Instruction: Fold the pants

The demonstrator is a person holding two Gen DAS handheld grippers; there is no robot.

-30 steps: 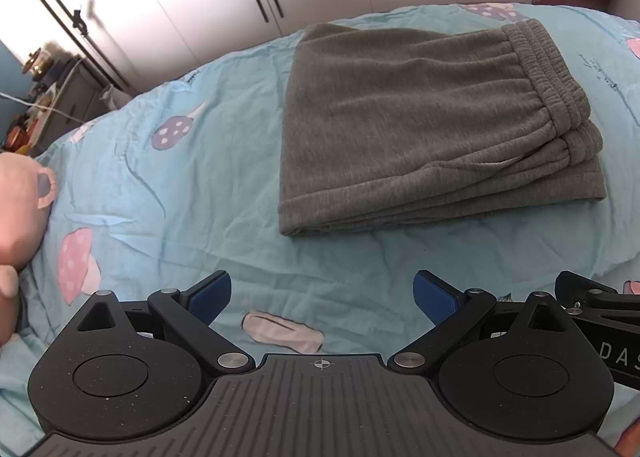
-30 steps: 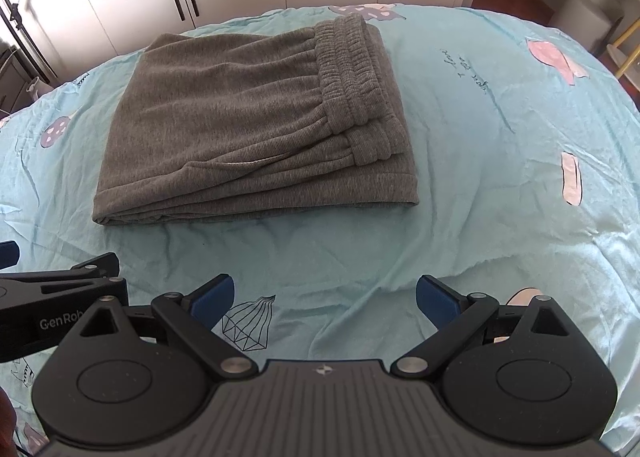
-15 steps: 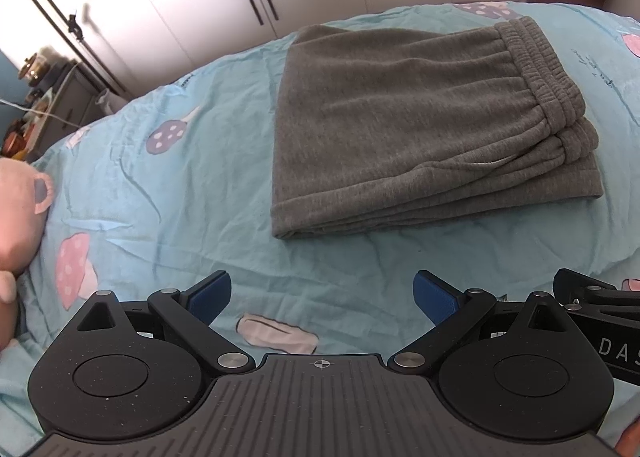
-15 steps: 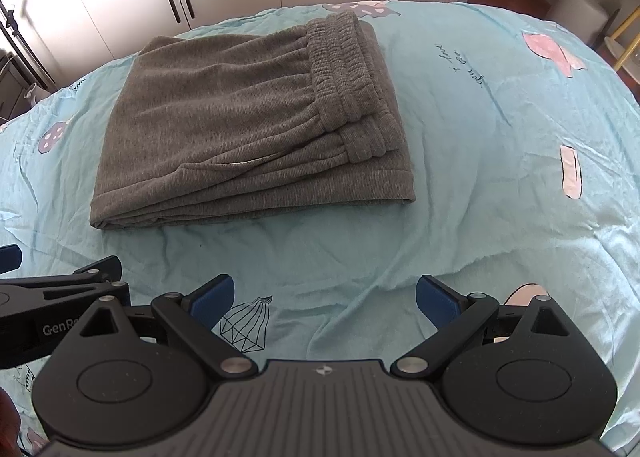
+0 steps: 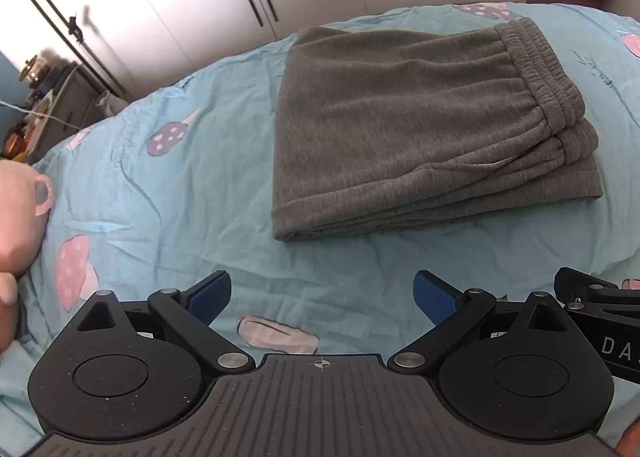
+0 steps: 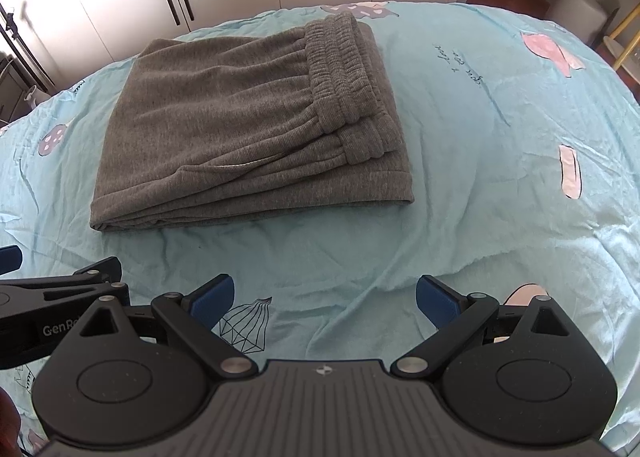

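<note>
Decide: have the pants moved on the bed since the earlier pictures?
No. The pants keep their place beside the mushroom print on the sheet; only the cameras shifted slightly.

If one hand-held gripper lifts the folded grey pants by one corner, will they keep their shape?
Probably not. The folded grey pants are soft knit in loose stacked layers, so they would likely sag and unfold. The thick elastic waistband on top may slide off. They look fairly heavy for cloth, and the wrinkled bedsheet may drag if they are pushed.
</note>
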